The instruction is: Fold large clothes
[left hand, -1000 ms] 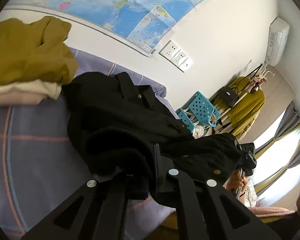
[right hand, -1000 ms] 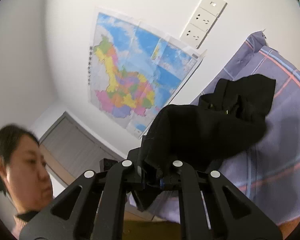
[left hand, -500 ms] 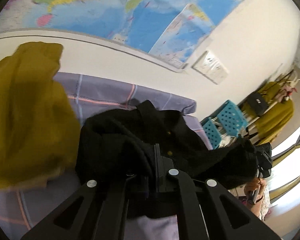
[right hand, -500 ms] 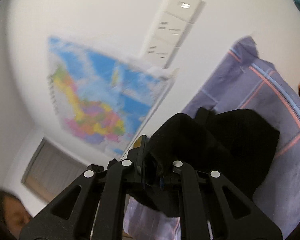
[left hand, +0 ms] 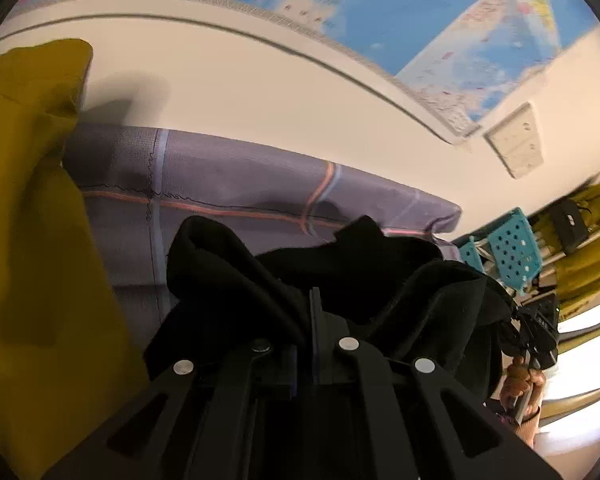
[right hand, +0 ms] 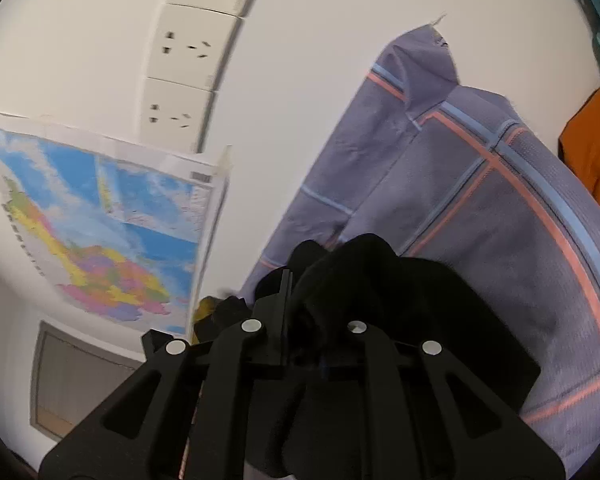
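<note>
A black garment (left hand: 360,272) lies bunched on the purple plaid bed sheet (left hand: 236,184), close to the wall. My left gripper (left hand: 306,320) is shut on a fold of it, fabric draped over both fingers. My right gripper (right hand: 304,312) is shut on another part of the black garment (right hand: 380,280), which covers its fingertips over the sheet (right hand: 500,220). The right gripper and the hand holding it show at the right edge of the left wrist view (left hand: 536,332).
A mustard-yellow garment (left hand: 32,240) fills the left side, on the bed. A map (right hand: 100,220) and wall sockets (right hand: 188,64) are on the white wall behind the bed. Blue baskets (left hand: 512,248) and a clothes rack stand far right. An orange cloth (right hand: 592,152) lies at the right.
Both grippers have moved forward toward the wall with the black garment, bunching it closer to the bed's far edge. The person's face has left the right wrist view.
</note>
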`<state>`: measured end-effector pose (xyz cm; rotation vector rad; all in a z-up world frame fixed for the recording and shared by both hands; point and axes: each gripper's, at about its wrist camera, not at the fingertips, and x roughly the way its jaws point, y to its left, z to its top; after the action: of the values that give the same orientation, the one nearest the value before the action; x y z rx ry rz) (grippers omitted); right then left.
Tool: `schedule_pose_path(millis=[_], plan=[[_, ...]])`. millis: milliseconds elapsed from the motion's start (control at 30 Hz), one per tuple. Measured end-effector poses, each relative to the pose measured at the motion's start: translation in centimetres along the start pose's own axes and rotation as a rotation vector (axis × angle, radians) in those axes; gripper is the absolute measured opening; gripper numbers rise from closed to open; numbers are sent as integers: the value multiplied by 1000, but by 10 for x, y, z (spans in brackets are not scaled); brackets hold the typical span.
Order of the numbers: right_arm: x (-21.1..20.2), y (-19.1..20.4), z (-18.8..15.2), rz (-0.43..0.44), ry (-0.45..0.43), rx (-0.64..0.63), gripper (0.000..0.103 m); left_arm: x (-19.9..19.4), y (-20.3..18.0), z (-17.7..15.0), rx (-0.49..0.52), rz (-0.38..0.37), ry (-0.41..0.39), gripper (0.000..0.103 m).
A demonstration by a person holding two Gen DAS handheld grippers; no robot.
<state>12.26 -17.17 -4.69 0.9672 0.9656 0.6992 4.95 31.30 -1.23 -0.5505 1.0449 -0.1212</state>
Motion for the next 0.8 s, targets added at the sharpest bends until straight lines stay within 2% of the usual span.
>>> schedule_pose_path(millis=[133, 167, 200, 233, 267, 300, 400, 433, 500, 533, 600, 700, 767, 800], plan=[[10, -4, 4, -64, 0, -5, 16, 23, 5, 9, -11, 47, 30, 5], [11, -5, 5, -69, 0, 1, 27, 29, 8, 11, -22, 56, 41, 6], [11, -4, 4, -69, 0, -1, 33, 32, 10, 12, -35, 58, 48, 6], [9, 0, 3, -71, -6, -19, 46, 36, 12, 13, -42, 57, 52, 6], [4, 8, 0, -68, -22, -52, 65, 38, 13, 13, -43, 56, 53, 6], [-2, 15, -2, -66, -37, -76, 69, 38, 14, 13, -49, 51, 55, 6], [-24, 50, -17, -54, -84, -226, 69, 36, 20, 13, -79, 15, 57, 7], [-28, 60, -24, -53, -82, -277, 69, 34, 21, 13, -80, 8, 48, 11], [-20, 82, -46, -76, -23, -418, 67, 27, 19, 13, -68, 15, 6, 37], [-12, 90, -56, -115, 7, -475, 66, 23, 17, 12, -56, 23, -18, 53], [14, 98, -77, -201, 88, -591, 61, 12, 9, 11, -16, 22, -60, 55], [48, 89, -89, -297, 156, -647, 53, -9, -8, 3, 60, 8, -126, 56], [66, 78, -91, -394, 158, -680, 48, -24, -27, -10, 142, 12, -160, 66], [71, 75, -90, -407, 156, -684, 47, -28, -35, -17, 181, 18, -169, 68]])
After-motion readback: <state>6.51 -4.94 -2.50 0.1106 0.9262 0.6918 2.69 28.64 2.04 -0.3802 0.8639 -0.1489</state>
